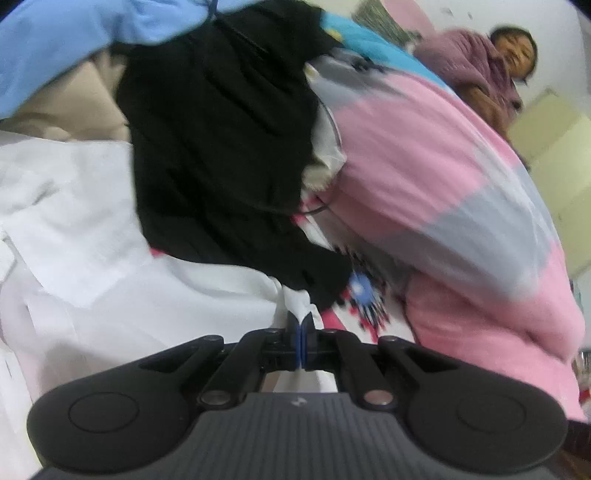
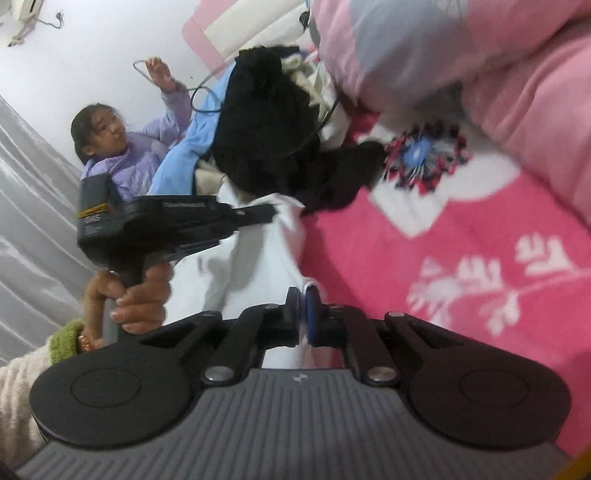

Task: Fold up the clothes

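Pinching thin white garment [image 1: 110,229]: left tongs [image 1: 300,325], right tongs [image 2: 303,295].

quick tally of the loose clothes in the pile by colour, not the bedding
white garment: 1
black garment: 1
light blue garment: 1
beige garment: 1
Total: 4 that show; the pile may hide more.

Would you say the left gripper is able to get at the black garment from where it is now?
Probably not right away. The left gripper is shut on the white garment, so it would have to release first. Otherwise the black garment lies uncovered just ahead of it.
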Tool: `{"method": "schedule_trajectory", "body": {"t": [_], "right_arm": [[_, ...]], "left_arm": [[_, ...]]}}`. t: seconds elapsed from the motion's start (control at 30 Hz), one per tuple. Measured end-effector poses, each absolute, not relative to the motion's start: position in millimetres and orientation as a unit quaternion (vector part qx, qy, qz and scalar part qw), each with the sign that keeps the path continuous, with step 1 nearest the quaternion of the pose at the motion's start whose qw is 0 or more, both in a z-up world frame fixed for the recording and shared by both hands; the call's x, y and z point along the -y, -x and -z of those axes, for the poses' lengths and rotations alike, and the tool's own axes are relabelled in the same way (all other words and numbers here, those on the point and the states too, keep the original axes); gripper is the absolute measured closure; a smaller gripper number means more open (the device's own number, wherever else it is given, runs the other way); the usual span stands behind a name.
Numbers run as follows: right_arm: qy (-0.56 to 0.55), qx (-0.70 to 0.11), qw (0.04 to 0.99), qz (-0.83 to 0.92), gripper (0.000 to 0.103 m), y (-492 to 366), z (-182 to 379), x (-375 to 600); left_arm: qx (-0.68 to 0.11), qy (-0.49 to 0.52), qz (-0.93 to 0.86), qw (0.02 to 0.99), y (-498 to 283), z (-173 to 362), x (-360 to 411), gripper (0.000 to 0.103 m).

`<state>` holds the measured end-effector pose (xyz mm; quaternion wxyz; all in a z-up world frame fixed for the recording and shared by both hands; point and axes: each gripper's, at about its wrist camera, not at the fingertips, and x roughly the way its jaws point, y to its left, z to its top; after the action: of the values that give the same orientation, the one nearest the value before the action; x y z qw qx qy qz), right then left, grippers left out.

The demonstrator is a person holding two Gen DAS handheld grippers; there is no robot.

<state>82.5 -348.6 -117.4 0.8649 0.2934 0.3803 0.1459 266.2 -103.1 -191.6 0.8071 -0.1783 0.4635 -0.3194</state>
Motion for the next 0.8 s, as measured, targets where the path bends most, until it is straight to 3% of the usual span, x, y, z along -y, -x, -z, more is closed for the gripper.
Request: {"method": "schedule_trajectory", "body": {"t": [0.33, 0.5, 0.57, 0.63, 0.8], "right_arm": [[-0.278, -0.373, 0.877, -0.121, 0.099, -98, 128, 362], [-0.249, -0.408, 0.865, -0.152, 0.097, -74, 120, 368], [-0.225, -0.428, 0.859, -0.170, 0.091, -62, 117, 366], [-0.193, -0.441, 0.858, -0.178, 0.084, -47, 112, 360], [-0.141, -0.450, 0.864, -0.176, 0.083, -25, 101, 351]], "left_arm": [[-0.472, 0.156, 0.307, 0.812, -270, 221, 116, 0.099], [-0.479, 0.161, 0.315, 0.803, -271, 217, 116, 0.067], [-0.481, 0.168, 0.320, 0.799, -272, 213, 109, 0.059], [-0.485, 0.170, 0.321, 0.795, -271, 207, 105, 0.056], [-0.502, 0.192, 0.311, 0.784, -264, 195, 89, 0.051]]}}
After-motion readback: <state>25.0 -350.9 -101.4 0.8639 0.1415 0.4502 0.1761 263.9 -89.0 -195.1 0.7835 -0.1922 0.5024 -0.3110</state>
